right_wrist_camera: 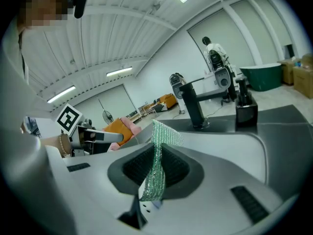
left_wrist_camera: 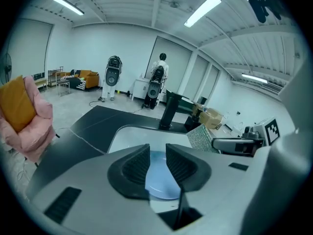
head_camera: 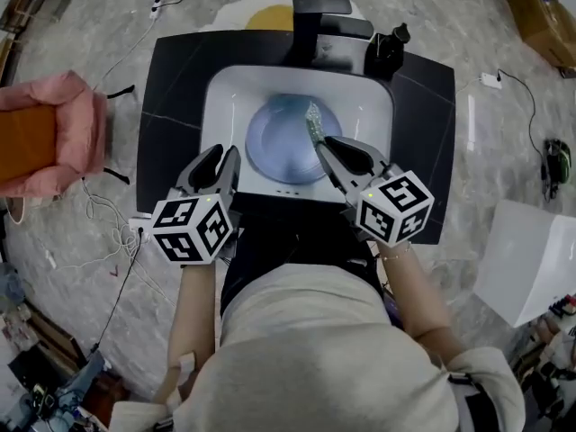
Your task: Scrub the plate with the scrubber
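Note:
A light blue plate (head_camera: 281, 140) lies flat in the white sink (head_camera: 225, 93) set in a black counter. My right gripper (head_camera: 322, 140) is shut on a green mesh scrubber (head_camera: 314, 118), which hangs over the plate's right rim; in the right gripper view the scrubber (right_wrist_camera: 157, 156) stands pinched between the pads. My left gripper (head_camera: 227, 155) hovers over the sink's near left rim with its jaws open and nothing between them. In the left gripper view the plate (left_wrist_camera: 157, 176) shows through the gap, with the scrubber (left_wrist_camera: 201, 137) off to the right.
A black faucet (head_camera: 311, 18) and a dark soap dispenser (head_camera: 388, 50) stand at the sink's far edge. A pink chair with an orange cushion (head_camera: 47, 135) sits left of the counter. Cables trail over the floor, and a white box (head_camera: 531, 261) lies at the right.

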The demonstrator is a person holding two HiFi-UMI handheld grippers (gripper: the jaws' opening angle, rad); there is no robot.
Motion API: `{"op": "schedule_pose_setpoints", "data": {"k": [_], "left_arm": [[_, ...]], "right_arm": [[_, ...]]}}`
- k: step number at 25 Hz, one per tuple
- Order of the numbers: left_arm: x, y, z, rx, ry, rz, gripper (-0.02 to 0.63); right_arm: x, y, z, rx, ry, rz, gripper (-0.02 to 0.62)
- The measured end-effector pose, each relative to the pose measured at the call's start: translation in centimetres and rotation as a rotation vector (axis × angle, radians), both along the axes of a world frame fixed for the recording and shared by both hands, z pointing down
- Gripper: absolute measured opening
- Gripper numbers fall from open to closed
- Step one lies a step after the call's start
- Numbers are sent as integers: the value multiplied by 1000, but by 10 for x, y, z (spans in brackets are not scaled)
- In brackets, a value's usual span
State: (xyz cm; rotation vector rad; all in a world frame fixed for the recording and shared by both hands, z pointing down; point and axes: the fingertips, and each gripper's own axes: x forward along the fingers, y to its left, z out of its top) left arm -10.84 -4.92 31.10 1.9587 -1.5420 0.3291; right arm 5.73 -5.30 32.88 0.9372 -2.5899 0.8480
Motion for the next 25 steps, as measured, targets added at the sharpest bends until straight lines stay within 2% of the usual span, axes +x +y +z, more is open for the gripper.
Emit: {"op": "schedule_pose_setpoints", "data": {"k": [7,15,18,25], "left_arm": [[-5,-24,30,-62,14,95,110],[16,-46,75,-161,66,212,110],[19,-55,90,-196,75,236,115],[14,-73,127,-263,43,257,149]], "right_arm": [[0,-12,23,-32,57,86,55],[2,-16,41,-69,100,143,55],[-3,-20,46,-75,95,150,55],[-16,-28,56,-66,107,140,55]]}}
